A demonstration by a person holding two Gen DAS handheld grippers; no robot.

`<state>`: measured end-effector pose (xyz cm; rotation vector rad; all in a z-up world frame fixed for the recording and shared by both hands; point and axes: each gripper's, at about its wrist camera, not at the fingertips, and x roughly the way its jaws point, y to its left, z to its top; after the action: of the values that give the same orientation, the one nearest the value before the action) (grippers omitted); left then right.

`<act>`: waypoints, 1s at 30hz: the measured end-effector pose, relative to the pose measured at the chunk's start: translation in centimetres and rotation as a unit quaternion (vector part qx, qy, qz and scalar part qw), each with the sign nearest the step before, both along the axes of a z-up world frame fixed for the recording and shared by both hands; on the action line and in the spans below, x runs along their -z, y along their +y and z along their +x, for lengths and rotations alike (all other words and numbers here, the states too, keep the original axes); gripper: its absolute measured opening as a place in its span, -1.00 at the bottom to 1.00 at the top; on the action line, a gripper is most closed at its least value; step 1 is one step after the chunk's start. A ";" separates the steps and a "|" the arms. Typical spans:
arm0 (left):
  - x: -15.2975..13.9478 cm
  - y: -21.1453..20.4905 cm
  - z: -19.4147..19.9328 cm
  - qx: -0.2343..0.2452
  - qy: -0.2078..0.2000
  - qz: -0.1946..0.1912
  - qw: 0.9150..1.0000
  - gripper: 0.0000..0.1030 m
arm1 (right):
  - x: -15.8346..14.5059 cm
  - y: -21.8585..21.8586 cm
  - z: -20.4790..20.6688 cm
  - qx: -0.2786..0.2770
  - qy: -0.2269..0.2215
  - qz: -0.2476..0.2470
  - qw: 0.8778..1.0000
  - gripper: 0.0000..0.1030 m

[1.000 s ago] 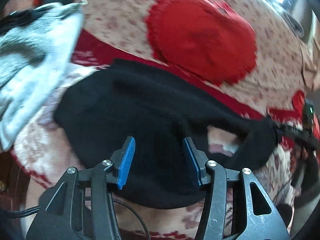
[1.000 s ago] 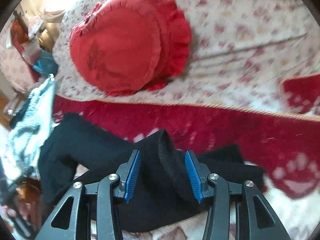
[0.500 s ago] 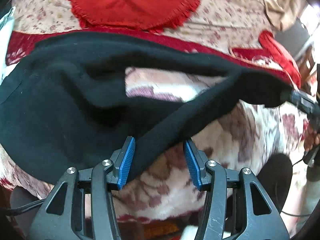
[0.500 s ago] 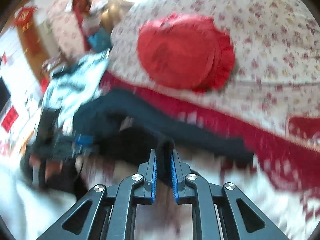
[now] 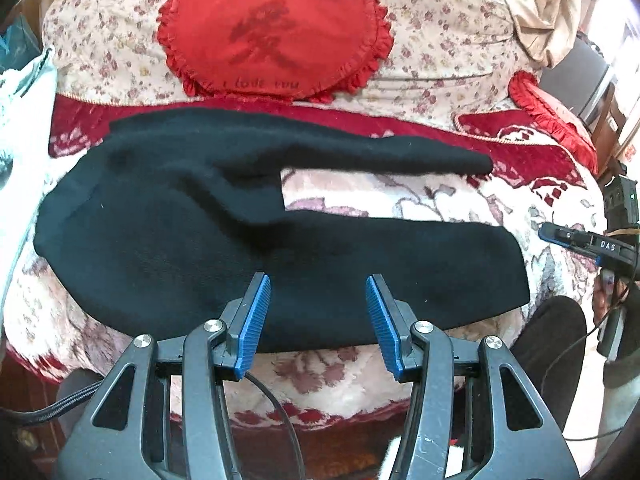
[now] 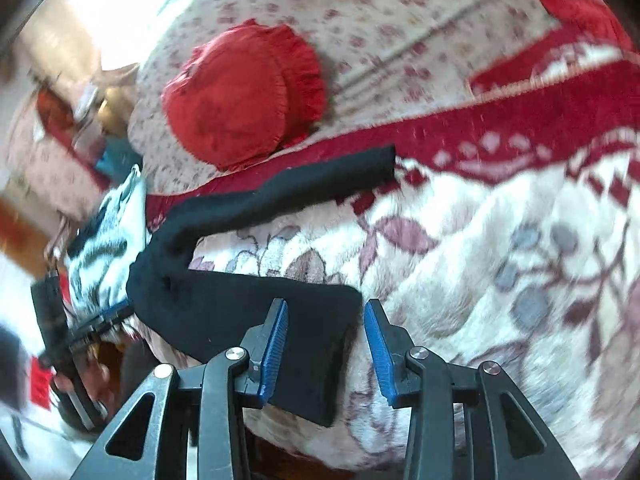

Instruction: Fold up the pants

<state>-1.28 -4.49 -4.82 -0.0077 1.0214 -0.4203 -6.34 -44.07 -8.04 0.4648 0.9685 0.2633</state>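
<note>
Home bedroom: bed with floral blanket [image 5: 460, 208], red heart cushion [image 5: 276, 28], flowered quilt [image 5: 440, 40].

- The black pants [image 5: 224, 240] sprawl across the blanket [image 5: 400, 200]; between their two legs, toward three o'clock in the left wrist view, a bare wedge of blanket lies open.
- At twelve o'clock the red heart cushion [image 5: 272, 28] blocks the far side, just beyond the upper leg.
- At nine o'clock a white-grey garment [image 5: 20, 120] crowds the waist end.
- At two o'clock a second red cushion [image 5: 552, 112] sits at the edge.
- The near blanket edge at six o'clock, below the pants, is bare.
- Right of the leg end in the right wrist view, toward three o'clock, the blanket lies uncluttered.
</note>
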 end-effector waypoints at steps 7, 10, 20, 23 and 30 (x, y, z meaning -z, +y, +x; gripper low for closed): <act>0.7 0.6 0.1 -0.016 0.014 -0.005 1.000 -0.04 | 3.1 4.5 2.7 -0.010 0.031 -0.050 0.998 -0.35; 0.6 2.0 0.7 -0.040 0.018 -0.004 0.999 -0.04 | 2.7 6.6 2.8 -0.033 0.003 -0.080 0.996 -0.74; 0.5 5.6 2.3 -0.100 0.019 -0.016 0.995 -0.04 | -2.6 4.9 2.2 0.010 -0.058 -0.198 0.979 -0.80; 1.3 6.2 2.7 -0.108 0.029 -0.013 0.994 -0.04 | -1.3 3.0 2.2 0.041 -0.028 -0.232 0.971 -1.00; 1.3 8.8 3.1 -0.141 0.020 -0.006 0.990 -0.04 | -1.2 2.9 2.4 0.029 -0.027 -0.145 0.989 -0.92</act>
<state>1.80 4.35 -6.17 -0.1712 1.0386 -0.1684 -3.96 -41.18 -6.87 0.2180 0.9207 0.0787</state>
